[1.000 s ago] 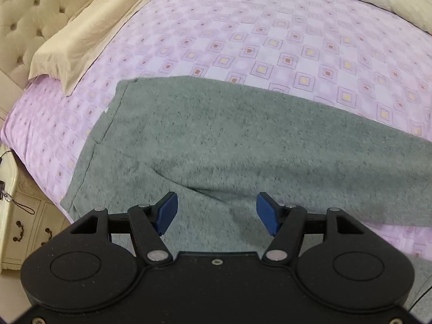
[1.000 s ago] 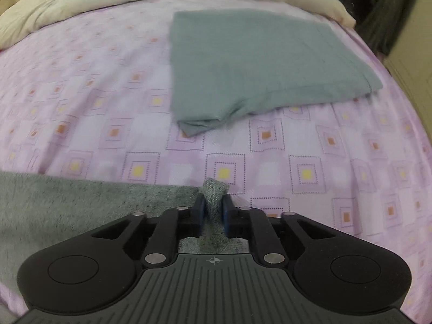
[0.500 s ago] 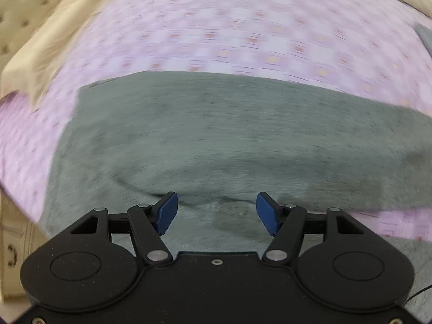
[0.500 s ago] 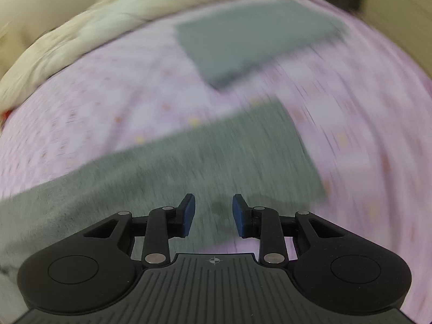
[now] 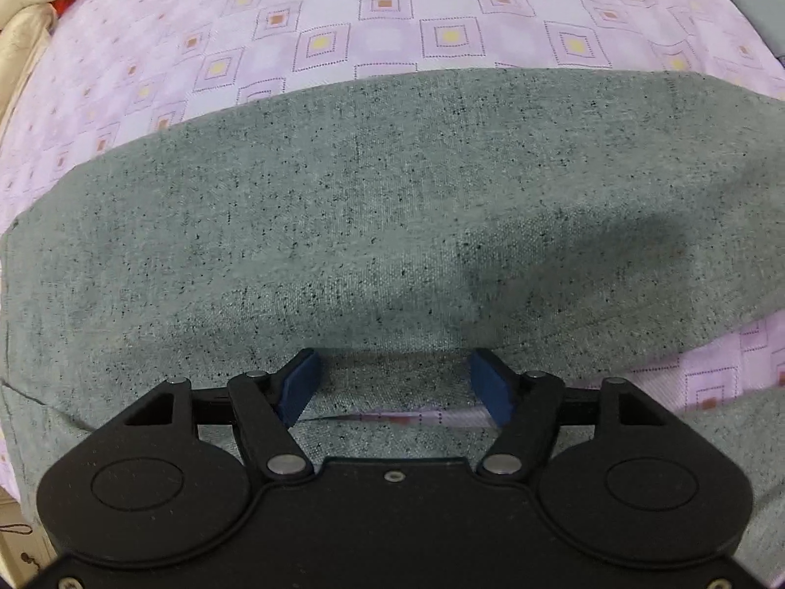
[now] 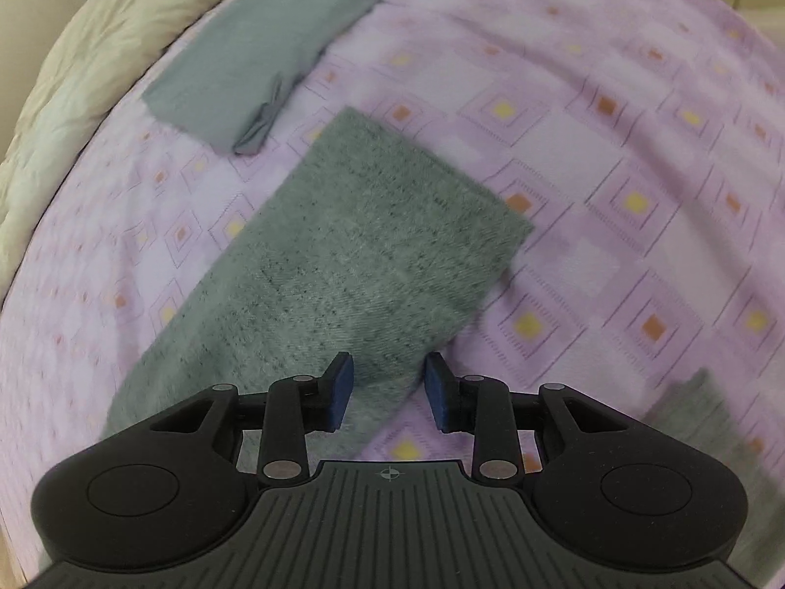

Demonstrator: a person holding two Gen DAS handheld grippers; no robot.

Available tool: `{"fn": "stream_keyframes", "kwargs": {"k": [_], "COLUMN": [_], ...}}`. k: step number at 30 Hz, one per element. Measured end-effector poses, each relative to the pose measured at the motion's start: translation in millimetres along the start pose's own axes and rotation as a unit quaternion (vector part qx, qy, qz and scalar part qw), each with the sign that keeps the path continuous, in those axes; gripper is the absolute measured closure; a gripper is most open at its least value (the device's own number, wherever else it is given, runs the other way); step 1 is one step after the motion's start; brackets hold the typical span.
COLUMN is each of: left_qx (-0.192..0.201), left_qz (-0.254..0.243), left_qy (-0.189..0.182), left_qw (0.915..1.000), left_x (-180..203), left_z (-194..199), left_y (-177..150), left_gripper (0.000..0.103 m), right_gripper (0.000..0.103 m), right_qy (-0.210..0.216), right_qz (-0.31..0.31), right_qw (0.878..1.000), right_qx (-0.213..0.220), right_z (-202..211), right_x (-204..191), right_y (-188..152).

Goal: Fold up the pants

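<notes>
Grey speckled pants (image 5: 392, 206) lie spread across the pink patterned sheet (image 5: 441, 14). My left gripper (image 5: 395, 373) hovers close over them, pointing steeply down. Its jaws are opening wide with nothing pinched, and a slit of sheet shows between the two legs under the fingers. In the right wrist view one pant leg (image 6: 353, 255) runs diagonally to its hem end. My right gripper (image 6: 387, 378) sits over that leg's near edge. Its jaws are closing, fabric lies beneath the gap, and the pads do not press on it.
A folded grey garment (image 6: 274, 49) lies at the far side beside a cream duvet (image 6: 83, 78). A second strip of grey cloth (image 6: 696, 412) shows at the lower right. A cream pillow (image 5: 19, 49) and the bed's edge are at the left.
The right gripper let go of the hem tip it pinched, opened, rolled and moved over the leg. The left gripper sank closer to the pants and turned.
</notes>
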State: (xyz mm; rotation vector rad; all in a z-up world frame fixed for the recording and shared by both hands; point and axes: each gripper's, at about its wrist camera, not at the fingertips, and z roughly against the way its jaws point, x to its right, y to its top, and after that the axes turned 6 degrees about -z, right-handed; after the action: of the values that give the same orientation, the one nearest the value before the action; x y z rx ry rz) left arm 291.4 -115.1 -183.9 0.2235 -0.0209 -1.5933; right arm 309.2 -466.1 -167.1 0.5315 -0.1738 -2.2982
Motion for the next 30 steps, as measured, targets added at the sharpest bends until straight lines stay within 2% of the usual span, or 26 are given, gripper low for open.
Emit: {"fn": "stream_keyframes", "kwargs": {"k": [1,4,8,10,12,13,14,15,18,21,23,25,30], "left_qx": [-0.001,-0.002,0.031,0.048,0.065,0.071,0.073,0.073,0.063,0.043,0.032,0.023,0.014], "left_qz": [0.0,-0.003,-0.001,-0.007,-0.013,-0.012,-0.011,-0.007,0.01,0.038,0.054,0.064,0.07], "left_qy": [-0.005,-0.02,-0.031,-0.027,-0.012,-0.003,0.004,0.012,0.028,0.03,0.023,0.017,-0.003], "left_qw": [1.0,0.9998,0.999,0.9985,0.9977,0.9974,0.9973,0.9972,0.9976,0.9979,0.9978,0.9975,0.9975], "left_x": [-1.9,-8.3,-28.6,-40.4,-57.3,-64.5,-71.7,-83.7,-109.7,-127.7,-134.0,-134.8,-130.7], "left_z": [0.2,6.3,30.2,40.5,49.3,53.7,56.2,57.5,54.2,45.9,40.3,36.8,36.2], "left_y": [-0.3,0.8,2.6,5.4,10.2,12.9,16.1,20.6,30.6,46.4,50.0,53.8,59.2], "left_gripper": [0.031,0.035,0.035,0.035,0.035,0.035,0.035,0.035,0.035,0.035,0.035,0.035,0.035], "right_gripper": [0.101,0.101,0.1,0.099,0.095,0.084,0.078,0.072,0.072,0.072,0.072,0.072,0.072], "right_qy": [-0.005,-0.032,-0.072,-0.062,-0.055,-0.045,-0.034,-0.02,0.011,0.026,0.034,0.036,0.037], "right_qz": [0.009,0.05,0.065,0.071,0.107,0.147,0.19,0.247,0.388,0.523,0.59,0.64,0.734], "right_qw": [1.0,0.998,0.995,0.996,0.992,0.987,0.98,0.967,0.92,0.851,0.806,0.767,0.676], "right_qx": [0.006,0.025,0.009,0.009,0.024,0.038,0.052,0.064,0.057,0.033,0.019,0.005,-0.046], "right_z": [1.4,15.8,7.4,12.7,24.2,32.5,38.9,45.2,47.3,35.1,23.1,11.7,-24.7], "right_x": [-5.2,-12.1,0.0,-2.1,-12.0,-21.0,-30.6,-43.5,-79.5,-116.2,-133.9,-149.0,-177.3], "right_y": [-2.4,-6.8,-7.3,-4.5,-3.4,-4.6,-6.0,-9.4,-18.9,-33.6,-40.6,-47.5,-50.0]}}
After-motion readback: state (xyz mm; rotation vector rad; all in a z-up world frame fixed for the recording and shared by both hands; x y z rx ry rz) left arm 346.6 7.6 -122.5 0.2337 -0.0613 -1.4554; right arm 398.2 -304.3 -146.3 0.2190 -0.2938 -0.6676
